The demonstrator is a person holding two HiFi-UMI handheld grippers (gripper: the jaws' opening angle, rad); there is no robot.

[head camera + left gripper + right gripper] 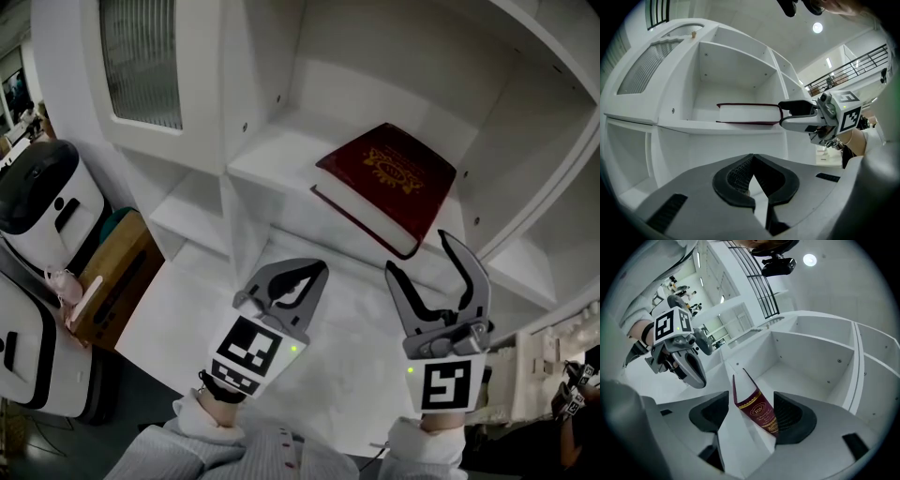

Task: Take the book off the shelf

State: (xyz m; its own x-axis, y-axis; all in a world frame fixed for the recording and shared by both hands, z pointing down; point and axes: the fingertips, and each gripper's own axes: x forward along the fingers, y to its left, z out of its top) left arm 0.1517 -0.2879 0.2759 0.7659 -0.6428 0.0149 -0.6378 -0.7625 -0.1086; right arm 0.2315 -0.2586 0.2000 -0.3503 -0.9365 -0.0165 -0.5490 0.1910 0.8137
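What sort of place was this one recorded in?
Probably a lab or large hall, not a home: a white shelf unit holding one red book, a railed upper gallery, and white equipment beside the shelves.

Dark red hardcover book (pixel 389 183), closed, laid flat on white shelf (pixel 272 155), front cover up. Gold emblem and lettering seen on cover, gold bands on spine. White page block visible along side. Set askew, at front edge of board.
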